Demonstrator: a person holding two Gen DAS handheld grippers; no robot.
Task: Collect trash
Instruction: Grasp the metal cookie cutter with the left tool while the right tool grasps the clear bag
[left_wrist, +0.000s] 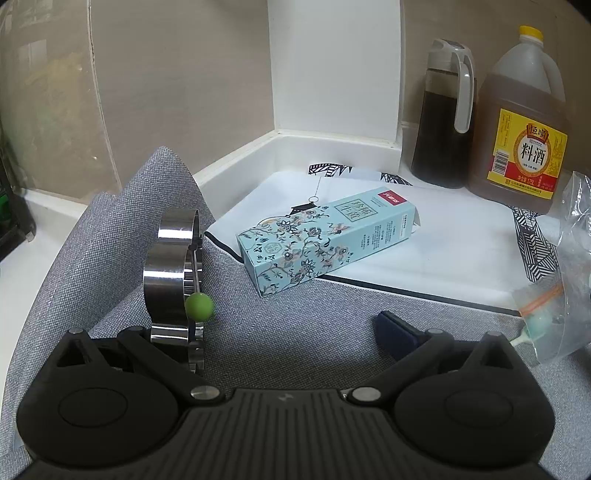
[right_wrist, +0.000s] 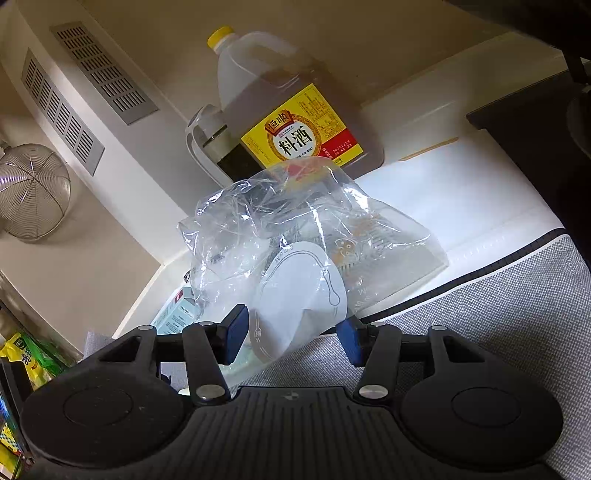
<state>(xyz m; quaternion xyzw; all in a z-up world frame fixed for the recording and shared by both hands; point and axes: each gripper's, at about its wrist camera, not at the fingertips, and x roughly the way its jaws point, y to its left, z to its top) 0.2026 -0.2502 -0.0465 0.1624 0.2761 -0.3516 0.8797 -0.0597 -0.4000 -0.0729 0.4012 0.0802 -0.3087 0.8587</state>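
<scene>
A blue box (left_wrist: 325, 240) is seen in the middle; a metal ring (left_wrist: 173, 273) lies at nine o'clock, two bottles (left_wrist: 517, 122) at two o'clock.

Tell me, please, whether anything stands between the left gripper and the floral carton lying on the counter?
Nothing visible does: only bare grey mat lies between the open left gripper and the floral carton. The steel rings stand off to its left.

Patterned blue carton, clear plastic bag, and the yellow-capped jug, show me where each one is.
Patterned blue carton (left_wrist: 325, 242), left wrist view, on its flowered side.
Clear plastic bag (right_wrist: 295, 236), right wrist view, mid-crumple.
Yellow-capped jug (right_wrist: 299, 136), right wrist view, on its label.
</scene>
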